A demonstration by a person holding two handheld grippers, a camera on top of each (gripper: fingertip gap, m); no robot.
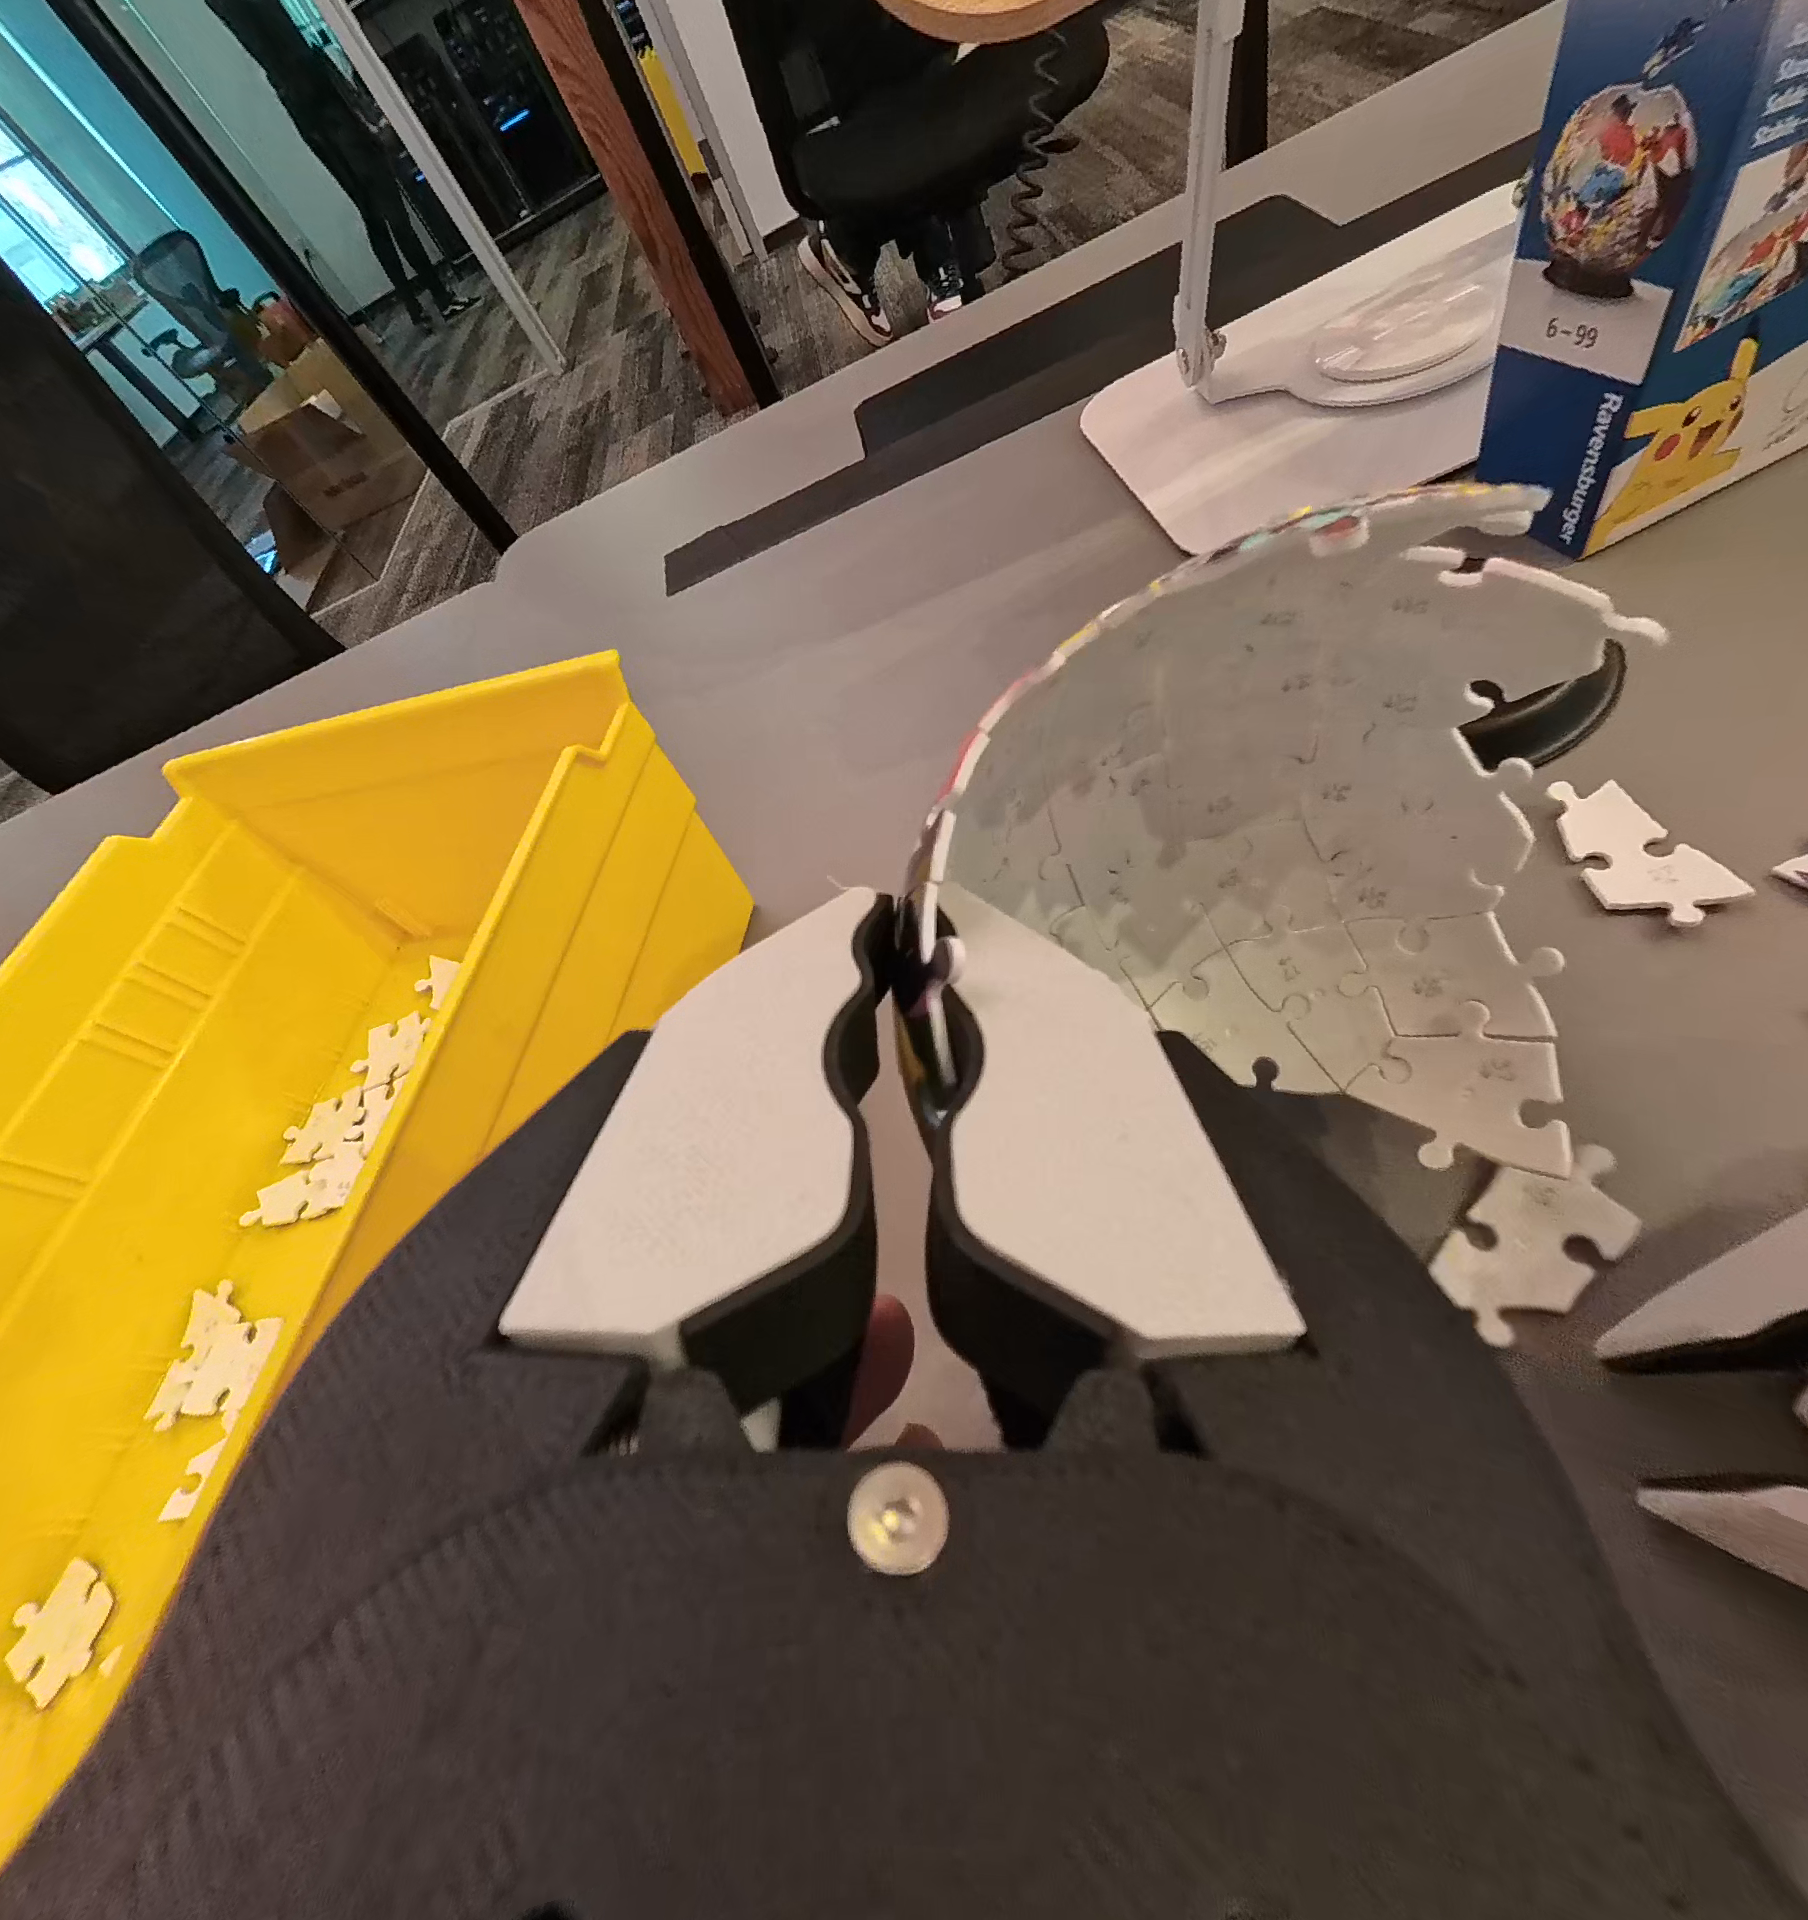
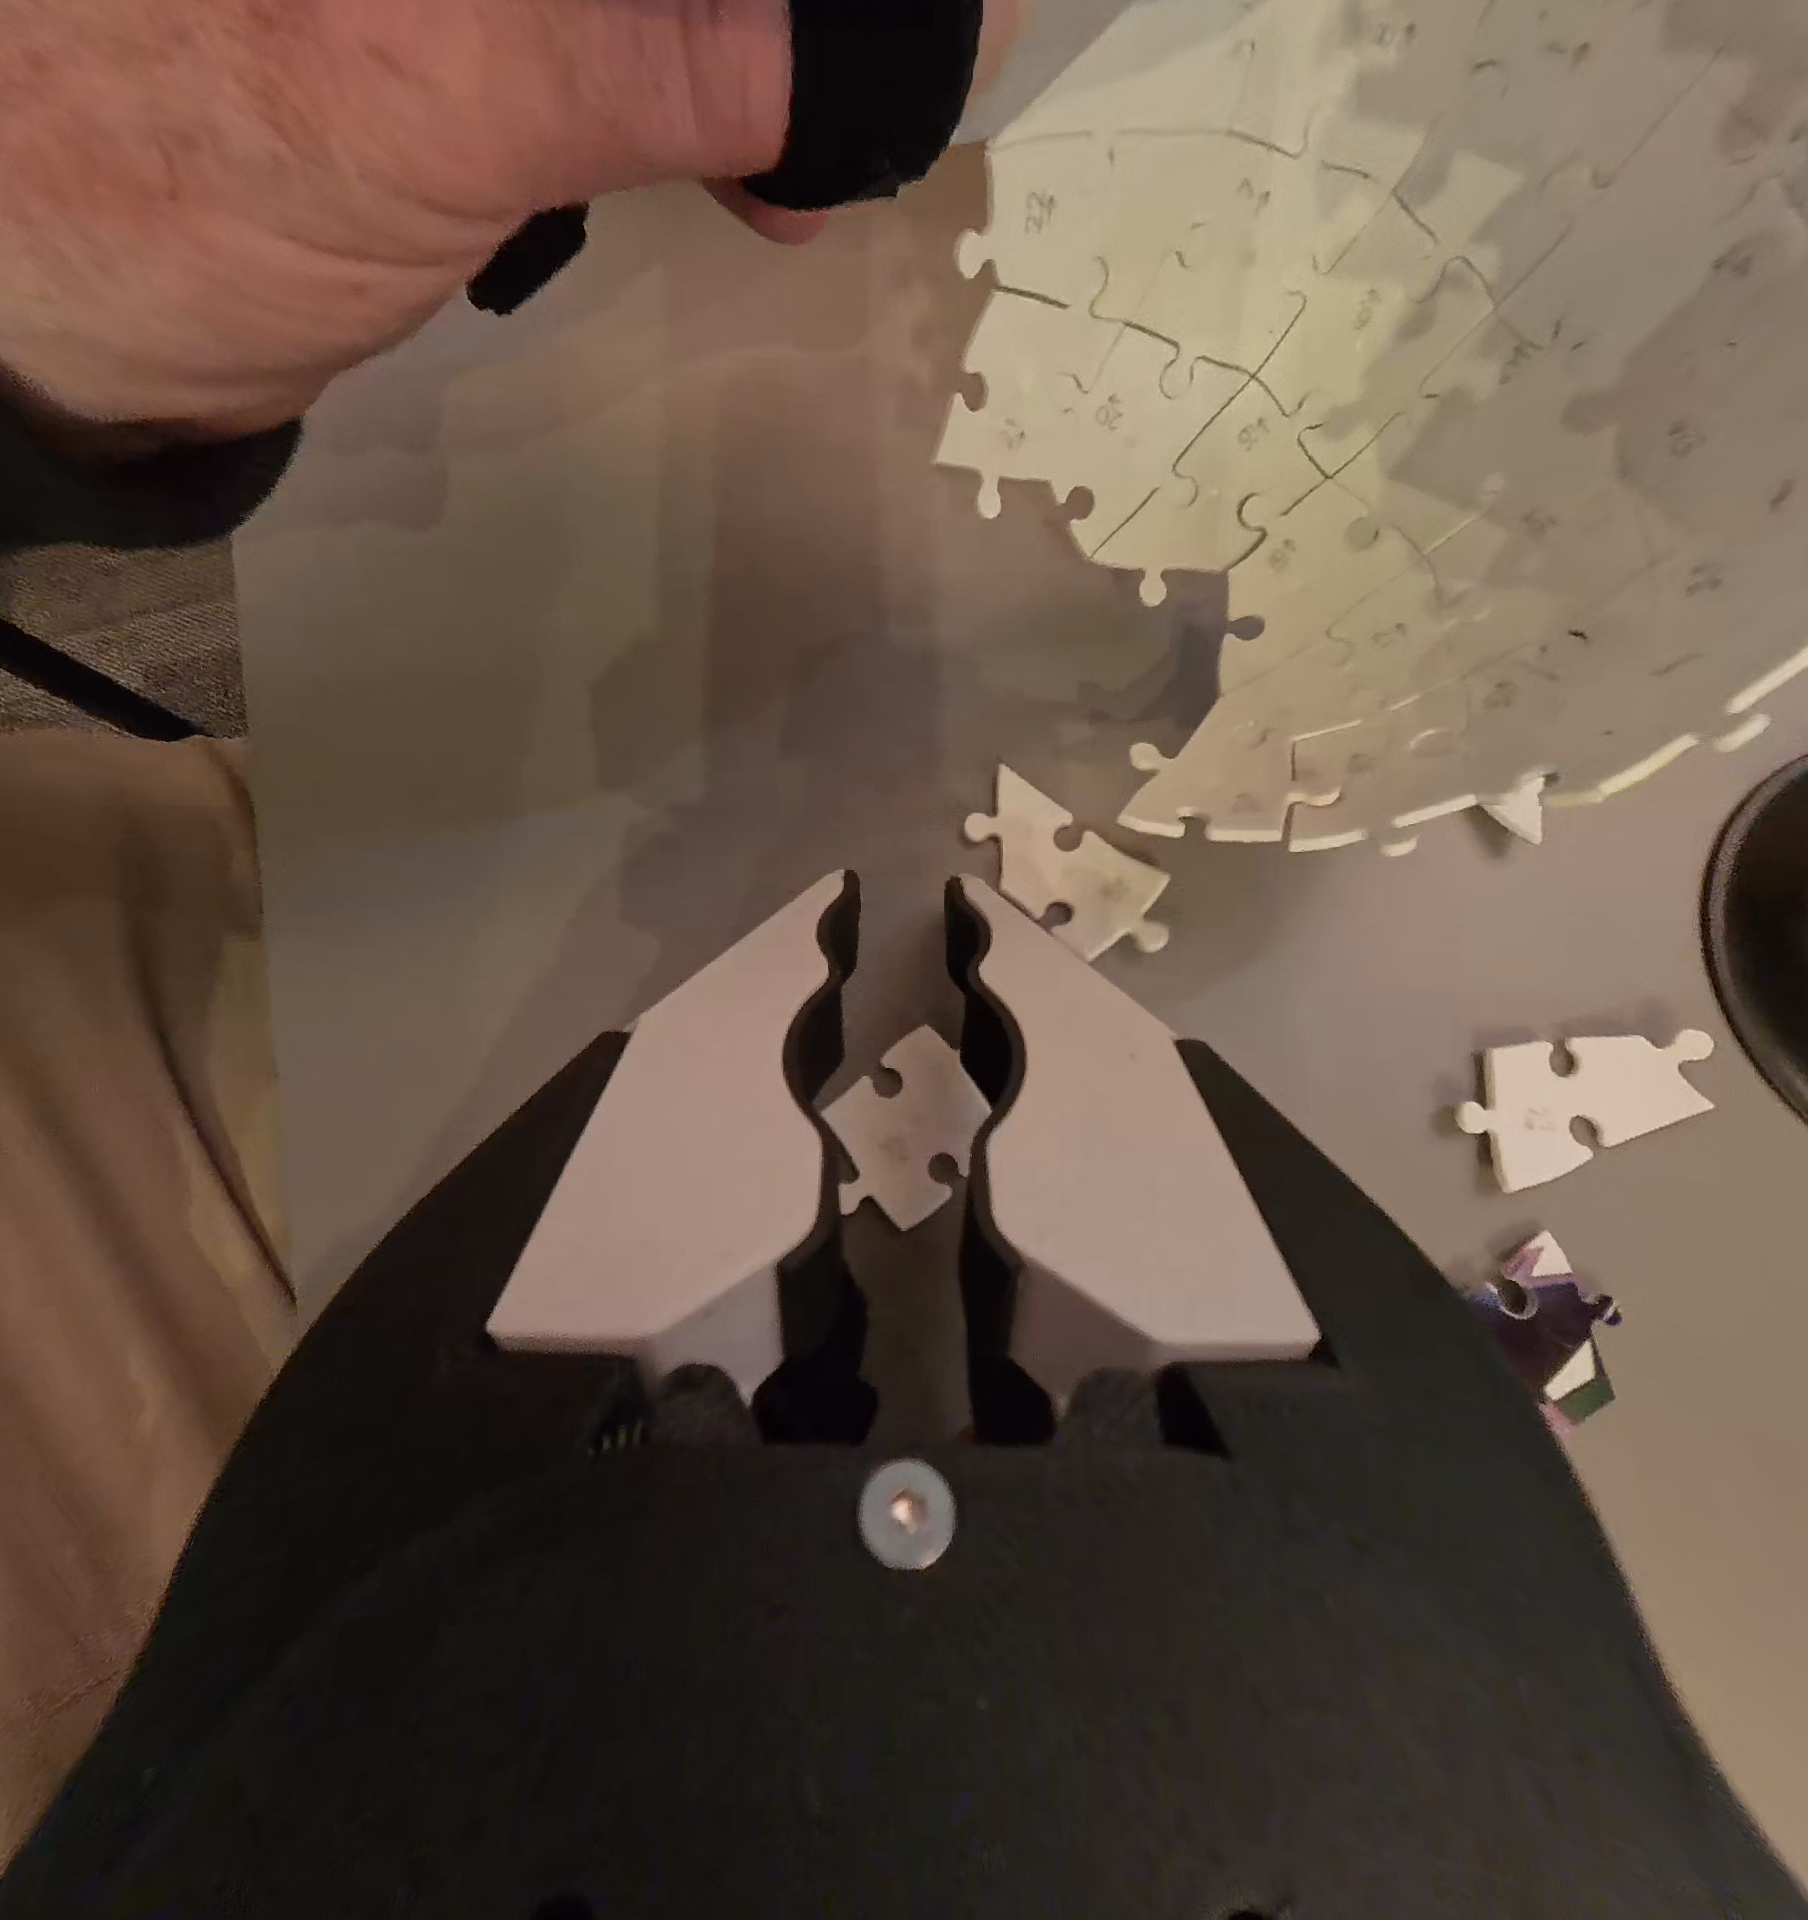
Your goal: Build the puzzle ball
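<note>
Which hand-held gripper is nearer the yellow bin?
Left. The left hand-held gripper sits beside the yellow bin, clamping the puzzle ball shell; the right hand-held gripper is over loose pieces.

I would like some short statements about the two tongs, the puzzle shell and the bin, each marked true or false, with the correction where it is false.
1. The left tongs are shut on the rim of the half-built puzzle ball. True.
2. The right tongs hold the half-built puzzle ball too. False: they have a loose white puzzle piece between their fingers, but whether they grip it cannot be told.
3. The yellow bin holds no pieces. False: several white pieces lie in it.
4. The puzzle box stands behind the ball. True.
5. The black stand carries the ball. False: the ball is beside it, not on it.
</note>
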